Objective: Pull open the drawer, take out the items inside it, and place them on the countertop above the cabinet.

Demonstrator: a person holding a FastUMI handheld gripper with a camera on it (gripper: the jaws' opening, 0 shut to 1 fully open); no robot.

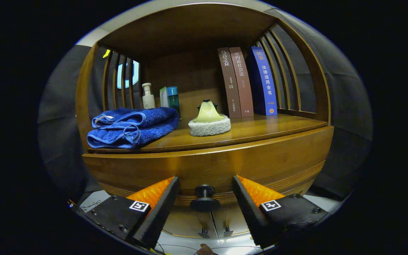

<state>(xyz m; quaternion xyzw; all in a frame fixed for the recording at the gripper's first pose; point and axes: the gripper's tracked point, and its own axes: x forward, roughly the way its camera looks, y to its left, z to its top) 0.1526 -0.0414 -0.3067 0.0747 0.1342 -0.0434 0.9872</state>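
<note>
The gripper (205,196) faces the closed front of a brown wooden drawer (207,166), its two fingers spread apart on either side of the drawer's small round black knob (204,198). The knob sits between the fingertips, and neither finger touches it. Whatever lies inside the drawer is hidden.

Above the drawer runs the glossy brown wooden countertop (260,127) of the cabinet, roofed by a shelf with slatted sides. At the countertop's left front corner lies a folded blue terry towel (133,127). Near the middle of its front edge sits a round white scrubbing pad with a pale yellow handle (209,122). Behind the towel, toward the back left corner, stand a small cream pump bottle (148,96) and a green-and-teal box (169,98). Toward the back right, two brown books (236,83) and a blue book (264,83) stand upright, leaning slightly.
</note>
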